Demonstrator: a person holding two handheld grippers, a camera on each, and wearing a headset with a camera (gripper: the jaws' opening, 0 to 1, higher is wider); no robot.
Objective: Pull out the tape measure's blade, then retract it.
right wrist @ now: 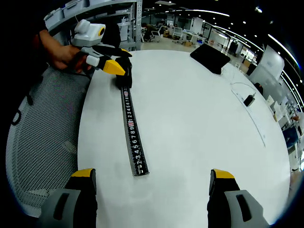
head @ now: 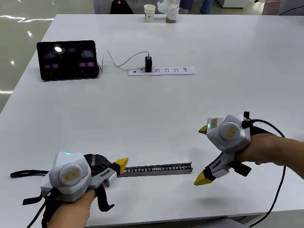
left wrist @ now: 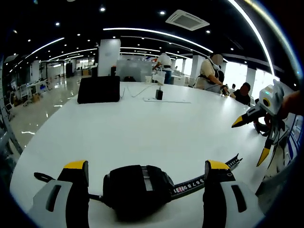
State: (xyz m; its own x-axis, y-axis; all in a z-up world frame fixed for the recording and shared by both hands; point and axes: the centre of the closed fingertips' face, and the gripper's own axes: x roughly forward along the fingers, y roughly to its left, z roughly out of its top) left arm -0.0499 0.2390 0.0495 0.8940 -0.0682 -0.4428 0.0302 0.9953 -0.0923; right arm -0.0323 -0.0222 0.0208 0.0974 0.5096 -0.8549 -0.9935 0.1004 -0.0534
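Now the blade is drawn out; left gripper jaws are spread around the case, right gripper jaws spread empty; retraction is judged next.

Table: plain white. Tape measure: black case. Blade: dark, with white numerals and a few red marks. Left gripper and right gripper: pale grey bodies, black fittings, yellow jaw tips. Tablet: black, screen showing pink and purple patches. Power strip: white. Charger: black. Paper cup: off-white.
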